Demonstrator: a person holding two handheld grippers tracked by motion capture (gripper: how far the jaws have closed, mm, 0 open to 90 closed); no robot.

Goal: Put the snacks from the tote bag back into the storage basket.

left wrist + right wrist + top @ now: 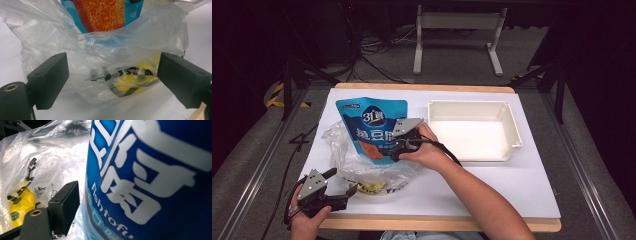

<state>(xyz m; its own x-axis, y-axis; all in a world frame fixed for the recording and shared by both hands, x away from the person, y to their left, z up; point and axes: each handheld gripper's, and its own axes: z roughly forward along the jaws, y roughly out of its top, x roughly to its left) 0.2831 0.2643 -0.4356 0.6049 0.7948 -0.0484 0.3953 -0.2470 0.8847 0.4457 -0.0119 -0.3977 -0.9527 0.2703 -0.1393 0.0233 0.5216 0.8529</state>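
Observation:
A blue snack bag with white lettering lies partly inside a crumpled clear plastic bag on the white table. My right gripper is shut on the blue bag's lower right edge. In the right gripper view the blue bag fills the frame beside one black finger, and the other finger is hidden behind it. My left gripper stands open at the plastic bag's near left edge. Its jaws frame the plastic bag, not closed on it. A yellow packet shows through the plastic.
An empty white tray sits on the table to the right of the bags. The table's wooden front edge runs just behind my left gripper. Table legs and cables lie on the floor beyond the far edge.

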